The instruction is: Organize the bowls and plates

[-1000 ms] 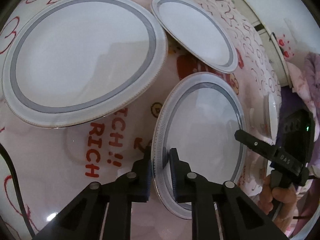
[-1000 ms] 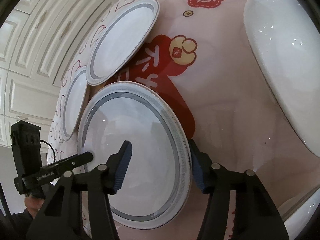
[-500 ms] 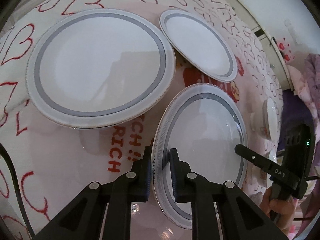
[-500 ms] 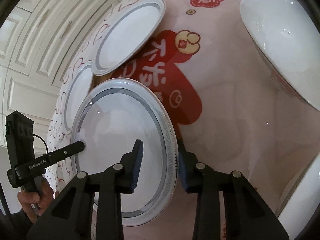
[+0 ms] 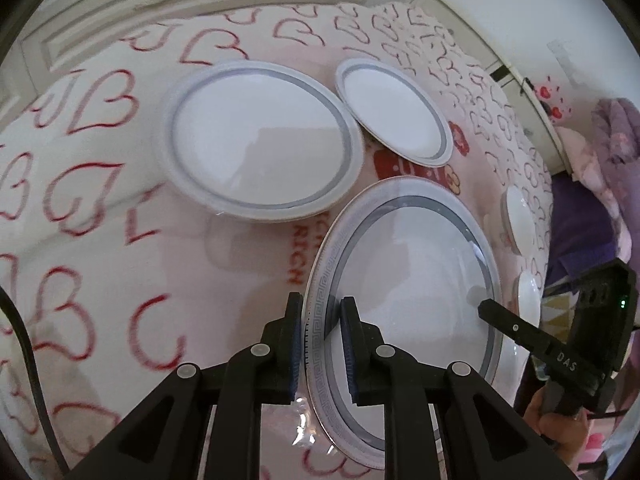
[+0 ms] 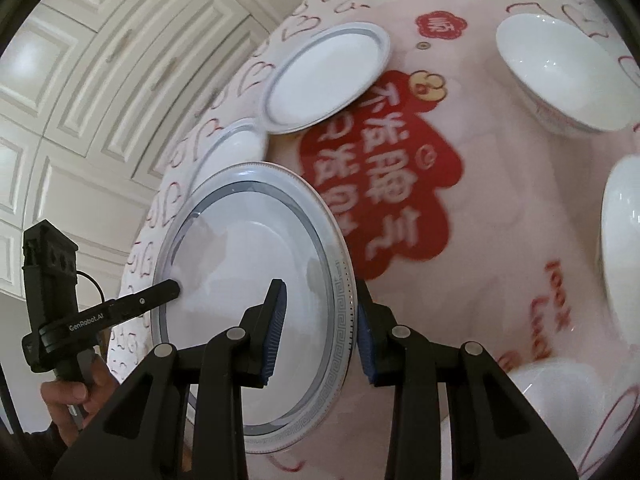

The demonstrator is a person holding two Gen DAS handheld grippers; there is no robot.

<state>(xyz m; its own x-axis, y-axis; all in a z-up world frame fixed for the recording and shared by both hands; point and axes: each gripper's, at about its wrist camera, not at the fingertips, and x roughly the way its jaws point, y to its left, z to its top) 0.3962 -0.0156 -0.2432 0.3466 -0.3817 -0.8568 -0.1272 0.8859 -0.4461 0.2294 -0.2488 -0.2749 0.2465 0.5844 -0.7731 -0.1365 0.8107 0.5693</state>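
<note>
A white plate with a grey band point(image 5: 408, 264) hangs tilted above the table, held from both sides. My left gripper point(image 5: 322, 300) is shut on its near rim. My right gripper point(image 6: 320, 284) is shut on the opposite rim of that plate point(image 6: 248, 264); one of its fingers point(image 5: 504, 320) lies over the plate's far edge. In the right wrist view one finger of the left gripper point(image 6: 160, 294) rests on the plate. A large plate point(image 5: 260, 140) and a small plate point(image 5: 394, 112) lie on the table. White bowls point(image 6: 560, 80) point(image 6: 624, 240) stand to the right.
The round table point(image 5: 100, 240) wears a pink cloth with red hearts and a red print in the middle. Another white bowl point(image 6: 552, 400) is near the front edge. White panelled doors point(image 6: 80, 80) stand behind. A black cable point(image 5: 24, 360) hangs at the left.
Both grippers have risen with the plate, so the table and the other plates look farther away. The right gripper's jaws narrowed onto the rim.
</note>
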